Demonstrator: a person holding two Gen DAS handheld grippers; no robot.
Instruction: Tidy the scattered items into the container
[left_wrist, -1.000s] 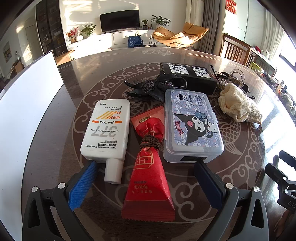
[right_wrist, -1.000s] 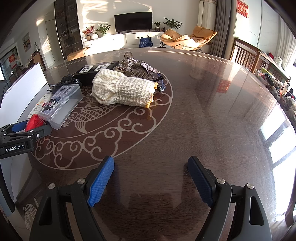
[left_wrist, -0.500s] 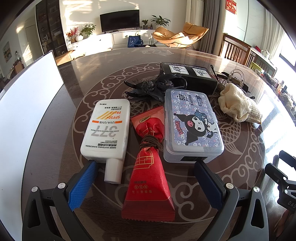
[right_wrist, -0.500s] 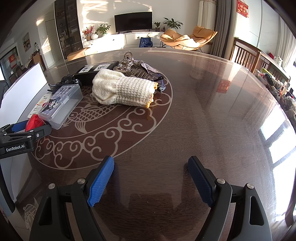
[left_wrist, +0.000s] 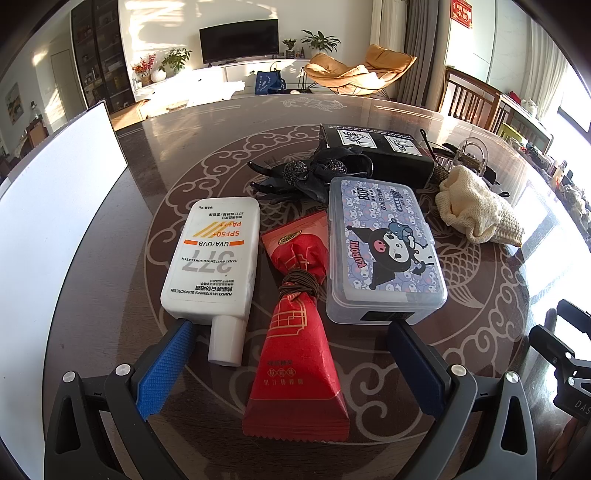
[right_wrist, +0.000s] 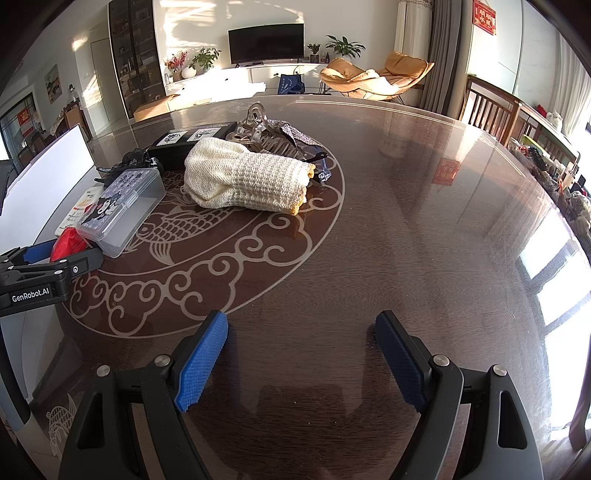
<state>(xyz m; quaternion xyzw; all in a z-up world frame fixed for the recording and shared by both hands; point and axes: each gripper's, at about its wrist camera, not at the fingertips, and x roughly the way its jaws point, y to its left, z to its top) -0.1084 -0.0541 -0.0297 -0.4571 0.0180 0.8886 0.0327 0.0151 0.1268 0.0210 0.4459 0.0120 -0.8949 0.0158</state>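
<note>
Left wrist view: red pouch (left_wrist: 295, 332) lying flat on the table (left_wrist: 110, 295) just right of the white sunscreen bottle (left_wrist: 214, 258), its wide sealed end nearest the left gripper (left_wrist: 288, 365), jaws spread wide and holding nothing. Likely light, soft and crinkly, a little slippery (foil-like wrapper), so best pinched at the narrow waist bound with brown cord; glossy red with gold line print, fanned out past the tie. Right gripper (right_wrist: 301, 362) likewise gaping and empty over bare tabletop, well right of the bottle.
</note>
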